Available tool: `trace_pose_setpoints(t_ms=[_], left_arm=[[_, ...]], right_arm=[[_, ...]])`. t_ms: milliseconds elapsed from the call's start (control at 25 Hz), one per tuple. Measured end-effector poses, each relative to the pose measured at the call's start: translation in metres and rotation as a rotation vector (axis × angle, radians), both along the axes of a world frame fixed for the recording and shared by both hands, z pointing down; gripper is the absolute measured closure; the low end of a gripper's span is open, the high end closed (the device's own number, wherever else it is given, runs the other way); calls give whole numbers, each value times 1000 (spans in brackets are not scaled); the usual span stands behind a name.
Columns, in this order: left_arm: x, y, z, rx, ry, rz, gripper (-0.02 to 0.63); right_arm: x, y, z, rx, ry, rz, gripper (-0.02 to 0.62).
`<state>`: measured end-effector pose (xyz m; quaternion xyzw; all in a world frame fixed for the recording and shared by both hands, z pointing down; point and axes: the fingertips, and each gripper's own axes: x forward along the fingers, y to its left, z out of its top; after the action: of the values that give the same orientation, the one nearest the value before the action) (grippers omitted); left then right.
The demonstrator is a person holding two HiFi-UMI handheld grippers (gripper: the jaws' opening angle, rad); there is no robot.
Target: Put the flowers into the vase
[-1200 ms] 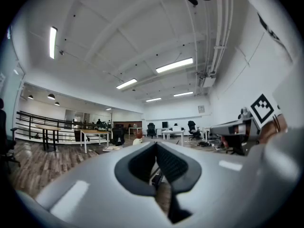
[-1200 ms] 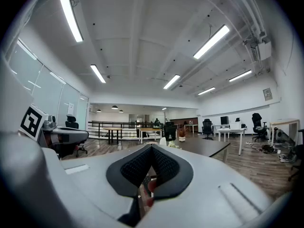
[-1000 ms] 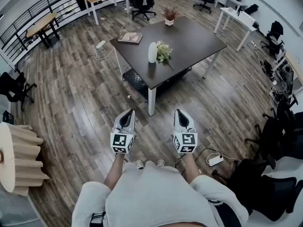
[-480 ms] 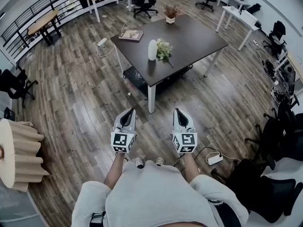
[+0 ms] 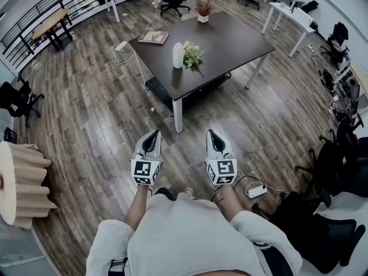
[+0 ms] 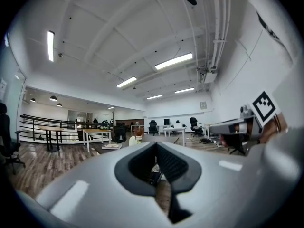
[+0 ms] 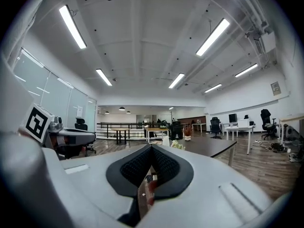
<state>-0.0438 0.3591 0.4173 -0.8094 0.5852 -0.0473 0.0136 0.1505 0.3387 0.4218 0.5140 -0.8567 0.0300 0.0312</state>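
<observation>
A white vase [image 5: 177,55] stands upright on the dark table [image 5: 230,39], well ahead of me across the wooden floor. A bunch of white and green flowers [image 5: 192,54] lies on the tabletop just right of the vase. My left gripper [image 5: 153,133] and right gripper [image 5: 211,134] are held side by side, level, over the floor, short of the table. Both are shut and hold nothing. The left gripper view shows its shut jaws and the vase [image 6: 134,141] far off. Past its shut jaws, the right gripper view shows the vase [image 7: 165,140] and the flowers [image 7: 178,144].
A book [image 5: 153,37] and a small potted plant [image 5: 202,9] also sit on the table. A black crate [image 5: 164,91] is under it. A power strip with its cable [image 5: 257,190] lies on the floor at my right. Black office chairs [image 5: 339,183] stand at the right, a beige pleated object [image 5: 23,183] at the left.
The table with vase and flowers has shifted up and left in the head view. My feet have changed place beneath me. Both grippers stay shut and side by side.
</observation>
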Motion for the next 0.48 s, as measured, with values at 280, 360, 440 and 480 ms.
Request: trace_pose_setpoints(t_ms=[280,360,440,480], left_arm=[[13,-19,9,-13,-3,7,597],[13,-29,9,-12,2,4,597],[12,-40,8,-8,3,3,597],[11,-47,8,-7,3,3,597]], right_arm=[[12,-17,12,-4,15,13,598],[14,-25,12,0,17,15,598],[14,-38,11,6,16,17,598],[13,-44,11,7,14,18,598]])
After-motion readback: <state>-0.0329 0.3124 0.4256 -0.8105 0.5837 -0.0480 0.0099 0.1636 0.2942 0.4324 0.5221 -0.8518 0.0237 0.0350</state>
